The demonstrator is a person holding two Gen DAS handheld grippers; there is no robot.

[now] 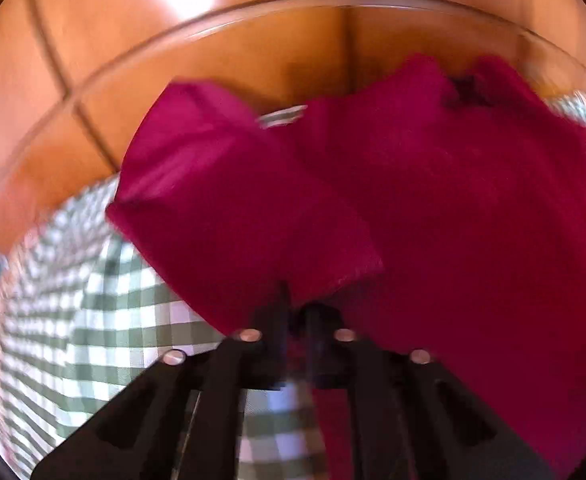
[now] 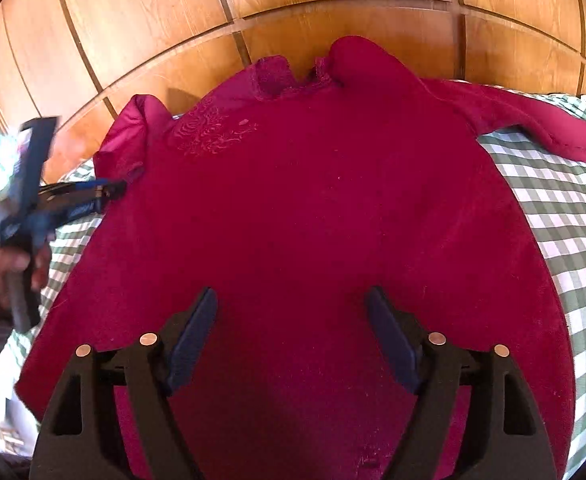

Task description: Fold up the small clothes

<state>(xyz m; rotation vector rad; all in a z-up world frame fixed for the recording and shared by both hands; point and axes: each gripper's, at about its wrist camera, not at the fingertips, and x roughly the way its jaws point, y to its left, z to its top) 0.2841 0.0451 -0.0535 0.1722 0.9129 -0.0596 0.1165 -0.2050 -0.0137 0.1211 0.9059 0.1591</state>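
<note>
At far left in the right wrist view, a person's hand (image 2: 3, 276) is gripping the handle of the left gripper (image 2: 122, 189), whose black and blue fingers are pinching the left sleeve edge of a crimson knit top with tone-on-tone embroidery (image 2: 301, 216). The left wrist view, blurred by motion, is showing that same left gripper (image 1: 299, 312) clenched on a lifted fold of the crimson top (image 1: 433, 208), the sleeve hanging above a green-and-white checked cloth (image 1: 105, 320). The top is lying spread over the checked cloth (image 2: 565, 216), neckline toward a glossy orange-brown wooden panelled wall (image 2: 333, 4). At centre, the right gripper (image 2: 291, 300) is hovering over the garment's body, its blue-padded fingers (image 2: 197, 332) spread wide and holding nothing.
</note>
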